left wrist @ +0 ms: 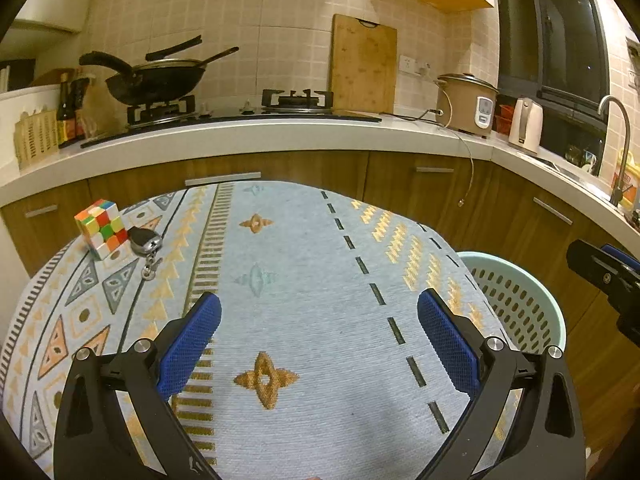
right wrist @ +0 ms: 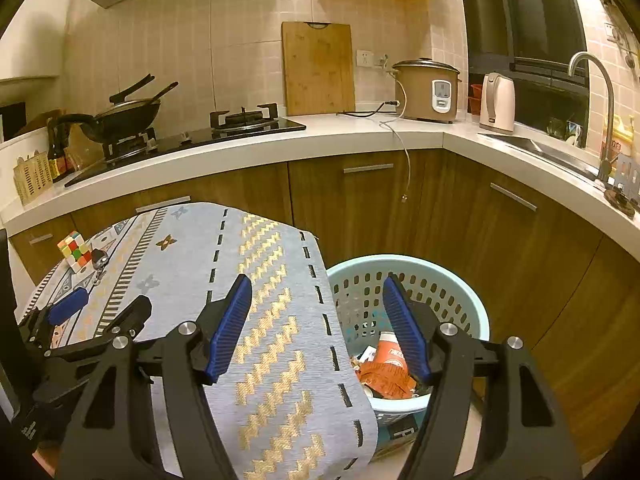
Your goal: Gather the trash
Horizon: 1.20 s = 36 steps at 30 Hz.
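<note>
A pale blue perforated basket (right wrist: 472, 312) stands on the floor at the table's right edge. It holds trash: an orange wrapper (right wrist: 386, 378) and an orange-and-white paper cup (right wrist: 390, 350). My right gripper (right wrist: 317, 284) hovers open over the cloth's edge and the basket, with nothing between its blue pads. My left gripper (left wrist: 320, 304) stands wide open over the middle of the patterned tablecloth (left wrist: 304, 248), also empty. The basket (left wrist: 556, 312) shows at the right of the left wrist view, with the right gripper (left wrist: 608, 276) above it. In the right wrist view the left gripper (right wrist: 104, 304) shows at the left.
A colourful puzzle cube (left wrist: 102, 232) and a car key (left wrist: 145, 240) lie at the table's far left corner. Beyond the table, wooden cabinets carry a white counter with a wok (left wrist: 156, 80), a cutting board (left wrist: 364, 64), a rice cooker (left wrist: 468, 104), a kettle (left wrist: 526, 124) and a tap (left wrist: 616, 148).
</note>
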Each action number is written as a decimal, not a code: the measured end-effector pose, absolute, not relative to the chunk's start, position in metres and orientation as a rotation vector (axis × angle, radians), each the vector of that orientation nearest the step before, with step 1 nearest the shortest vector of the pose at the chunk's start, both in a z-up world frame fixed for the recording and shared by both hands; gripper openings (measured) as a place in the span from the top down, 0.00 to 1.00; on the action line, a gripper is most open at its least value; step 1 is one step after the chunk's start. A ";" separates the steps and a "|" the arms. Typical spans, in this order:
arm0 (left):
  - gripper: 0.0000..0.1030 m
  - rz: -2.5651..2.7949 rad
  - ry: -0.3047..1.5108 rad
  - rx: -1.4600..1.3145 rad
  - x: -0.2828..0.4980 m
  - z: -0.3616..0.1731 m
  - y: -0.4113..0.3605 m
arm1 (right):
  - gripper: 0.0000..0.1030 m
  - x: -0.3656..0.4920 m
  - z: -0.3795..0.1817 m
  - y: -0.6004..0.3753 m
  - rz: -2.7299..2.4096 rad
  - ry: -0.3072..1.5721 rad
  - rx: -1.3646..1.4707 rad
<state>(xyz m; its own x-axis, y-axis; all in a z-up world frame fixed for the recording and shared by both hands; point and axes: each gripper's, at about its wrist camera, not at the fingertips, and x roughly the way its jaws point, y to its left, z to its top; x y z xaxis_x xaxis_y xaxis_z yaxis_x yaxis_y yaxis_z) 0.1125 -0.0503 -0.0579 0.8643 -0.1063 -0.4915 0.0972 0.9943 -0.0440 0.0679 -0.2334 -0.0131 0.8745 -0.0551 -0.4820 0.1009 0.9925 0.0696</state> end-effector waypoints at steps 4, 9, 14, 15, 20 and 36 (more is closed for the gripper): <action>0.07 -0.109 0.518 -0.020 0.113 -0.057 -0.051 | 0.34 0.068 -0.013 -0.232 -0.094 0.499 0.079; 0.07 -0.104 0.524 -0.023 0.115 -0.057 -0.052 | 0.34 0.068 -0.014 -0.231 -0.087 0.501 0.078; 0.07 -0.102 0.534 -0.025 0.116 -0.058 -0.052 | 0.34 0.068 -0.014 -0.232 -0.081 0.503 0.078; 0.07 -0.101 0.535 -0.027 0.116 -0.058 -0.051 | 0.34 0.068 -0.015 -0.231 -0.080 0.504 0.079; 0.07 -0.107 0.537 -0.028 0.117 -0.058 -0.050 | 0.34 0.068 -0.015 -0.232 -0.077 0.507 0.083; 0.07 -0.109 0.545 -0.030 0.117 -0.059 -0.051 | 0.34 0.067 -0.014 -0.233 -0.080 0.507 0.087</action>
